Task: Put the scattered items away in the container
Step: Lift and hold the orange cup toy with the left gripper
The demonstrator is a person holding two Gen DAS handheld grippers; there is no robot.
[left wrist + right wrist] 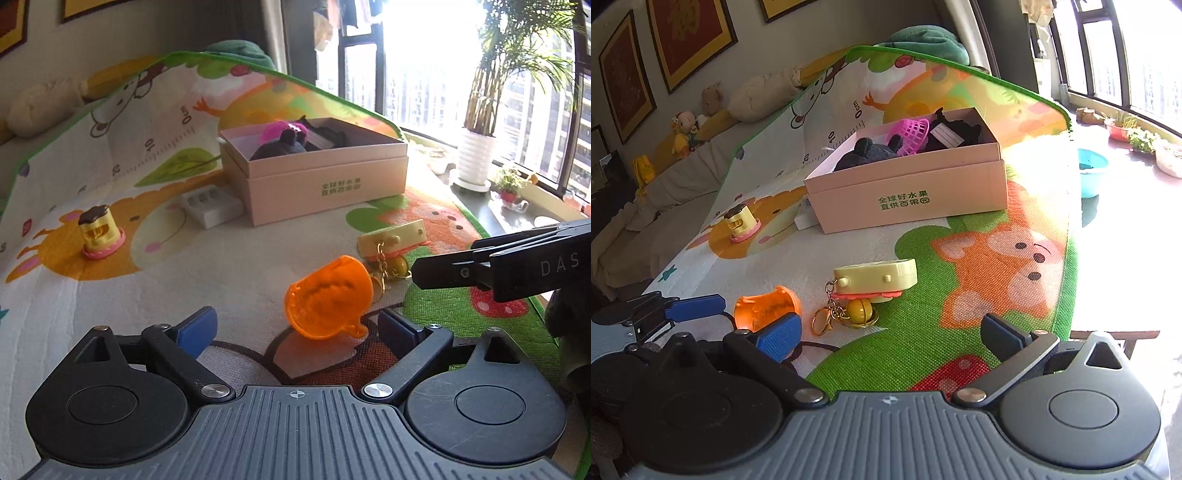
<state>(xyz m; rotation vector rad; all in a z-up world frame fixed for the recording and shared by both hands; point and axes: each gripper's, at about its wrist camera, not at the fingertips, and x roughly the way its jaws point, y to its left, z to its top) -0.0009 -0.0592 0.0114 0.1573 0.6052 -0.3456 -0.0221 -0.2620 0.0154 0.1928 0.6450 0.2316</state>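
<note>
Orange toy cup [328,297] lying on its side on the play mat [240,258], mouth toward the released left claw [297,326], between its spread pads and nearer it than the open, empty right claw [890,334]; box [314,173] beyond.

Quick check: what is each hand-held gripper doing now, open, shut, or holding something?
Left hand-held gripper: open, orange cup between its fingers, not gripped.
Right hand-held gripper: open, holding nothing.
</note>
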